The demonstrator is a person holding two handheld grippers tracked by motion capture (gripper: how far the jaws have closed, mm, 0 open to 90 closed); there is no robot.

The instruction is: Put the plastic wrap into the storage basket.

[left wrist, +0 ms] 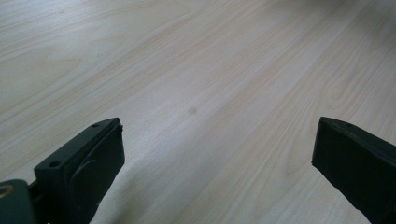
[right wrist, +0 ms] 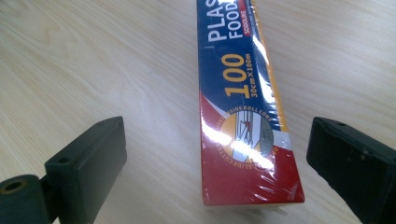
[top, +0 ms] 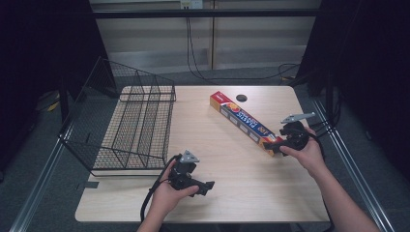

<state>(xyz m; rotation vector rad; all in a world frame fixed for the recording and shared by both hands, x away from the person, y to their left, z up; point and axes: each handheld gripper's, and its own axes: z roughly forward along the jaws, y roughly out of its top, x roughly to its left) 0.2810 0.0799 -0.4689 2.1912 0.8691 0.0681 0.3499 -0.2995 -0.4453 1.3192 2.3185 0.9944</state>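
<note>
A long box of plastic food wrap [top: 244, 123], red, blue and orange, lies diagonally on the right half of the wooden table [top: 212, 159]. My right gripper [top: 271, 145] is at the box's near end, open, and in the right gripper view the box end [right wrist: 247, 140] lies between the two black jaws without touching either. My left gripper [top: 207, 187] rests low over the table near the front edge, left of centre. It is open, and in the left gripper view bare wood [left wrist: 205, 93] lies between its jaws.
A black wire basket [top: 130, 121] stands on the table's left side, overhanging the left edge. A round cable hole [top: 241, 97] sits near the far edge behind the box. Cables hang behind the table.
</note>
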